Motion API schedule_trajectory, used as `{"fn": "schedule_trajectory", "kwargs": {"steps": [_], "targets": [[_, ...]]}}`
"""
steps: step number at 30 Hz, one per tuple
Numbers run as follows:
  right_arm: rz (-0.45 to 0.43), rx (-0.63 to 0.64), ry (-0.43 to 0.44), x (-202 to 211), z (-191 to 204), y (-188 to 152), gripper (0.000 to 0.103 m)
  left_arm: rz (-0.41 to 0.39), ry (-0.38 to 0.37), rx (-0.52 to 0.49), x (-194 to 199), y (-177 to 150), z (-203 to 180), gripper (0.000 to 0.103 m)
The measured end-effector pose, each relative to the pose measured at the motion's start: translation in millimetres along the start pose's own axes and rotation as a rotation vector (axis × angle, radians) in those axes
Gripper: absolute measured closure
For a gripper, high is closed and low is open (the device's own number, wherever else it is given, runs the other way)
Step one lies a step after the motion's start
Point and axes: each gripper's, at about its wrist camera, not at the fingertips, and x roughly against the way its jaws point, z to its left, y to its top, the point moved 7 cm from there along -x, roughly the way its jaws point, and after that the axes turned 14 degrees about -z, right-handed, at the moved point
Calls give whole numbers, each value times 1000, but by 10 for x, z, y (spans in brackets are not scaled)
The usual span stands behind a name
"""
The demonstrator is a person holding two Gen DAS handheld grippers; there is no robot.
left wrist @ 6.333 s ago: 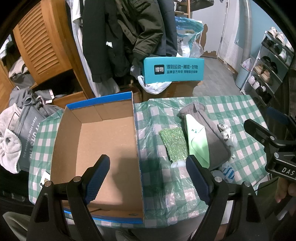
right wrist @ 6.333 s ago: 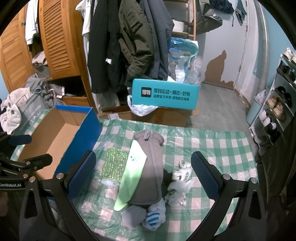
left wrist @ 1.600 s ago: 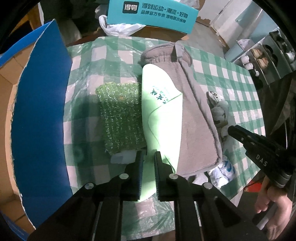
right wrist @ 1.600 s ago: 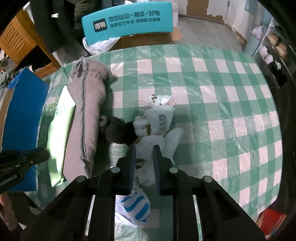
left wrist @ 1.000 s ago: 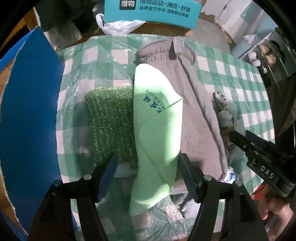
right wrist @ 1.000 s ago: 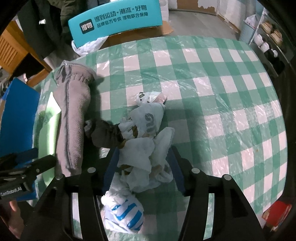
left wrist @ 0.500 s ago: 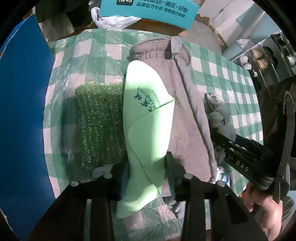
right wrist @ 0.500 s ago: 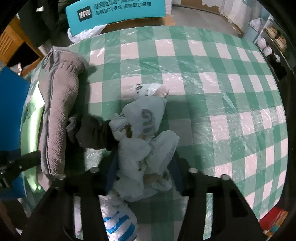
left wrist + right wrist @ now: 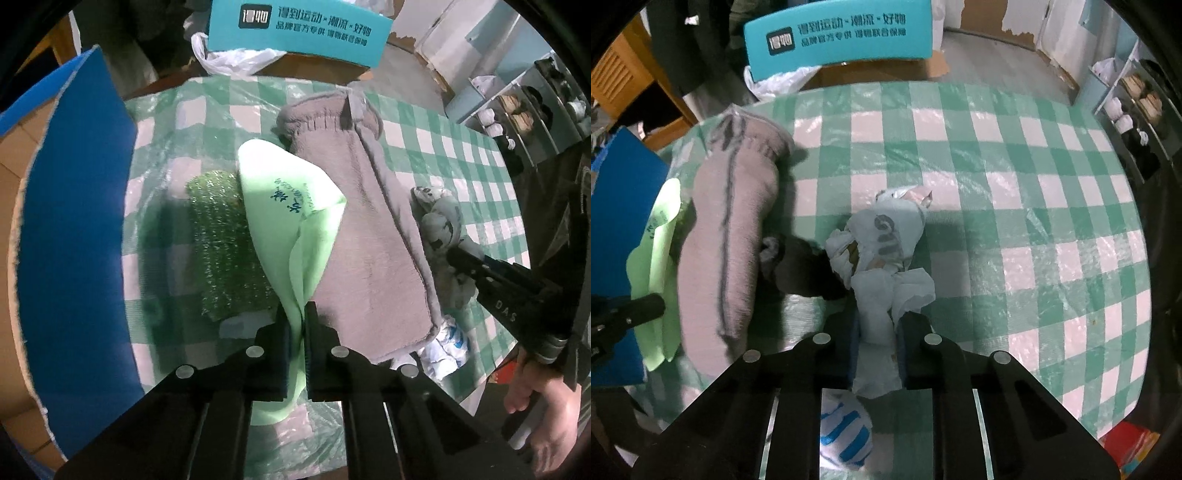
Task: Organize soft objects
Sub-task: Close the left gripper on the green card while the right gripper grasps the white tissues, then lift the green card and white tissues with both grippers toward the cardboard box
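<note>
My left gripper pinches the near end of the light green cloth, which lies over the grey towel on the checked tablecloth. Green scrubber just left of the cloth, blue box further left. My right gripper is clamped on the white sock bundle; dark sock touches its left side, striped sock nearest, under the fingers. Teal box far behind.
</note>
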Motion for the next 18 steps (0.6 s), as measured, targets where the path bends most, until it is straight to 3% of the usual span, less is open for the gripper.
{"fn": "schedule_trajectory", "kwargs": {"steps": [18], "targets": [[-95, -4, 57, 501, 154, 161, 93, -123, 16, -39, 546, 102, -1, 98]]}}
